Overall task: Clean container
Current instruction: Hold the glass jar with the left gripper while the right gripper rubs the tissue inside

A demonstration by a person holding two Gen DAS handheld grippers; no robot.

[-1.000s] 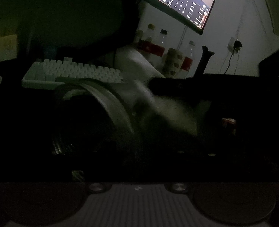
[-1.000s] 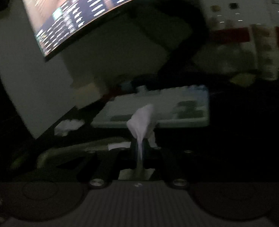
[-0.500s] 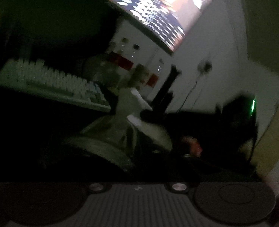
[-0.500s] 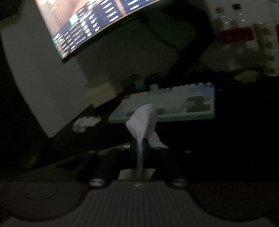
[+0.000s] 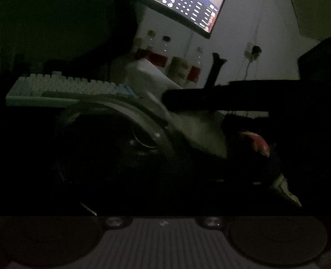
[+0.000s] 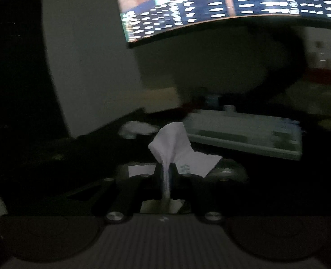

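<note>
Dimly lit, your right claw (image 6: pixel 166 174) is pressed together on a white tissue (image 6: pixel 172 143) for wiping, while your left claw (image 5: pixel 129 157), its jaws opening, has the round container (image 5: pixel 111 134) tilted between them, mouth toward the tissue, over the tabletop (image 5: pixel 26 134).

The room is dark, and most colours sink to black or grey; the keyboard (image 5: pixel 62 87) is white with a few pale blue keys at its right end; the monitor (image 5: pixel 183 2) shows rows of white marks on dark blue, with an orange-brown patch in the right view; the wall (image 5: pixel 250 22) is dull grey-white; the bottles (image 5: pixel 158 53) carry red labels, and one has a black cap; the cup (image 5: pixel 180 68) is cream with brown spots; the tissue (image 6: pixel 174 143) is white, with a faint greenish print low down; the container (image 5: pixel 143 121) rim is grey, its inside black; a crumpled white wad (image 6: pixel 138 128) lies on the black desk (image 6: pixel 53 154).
</note>
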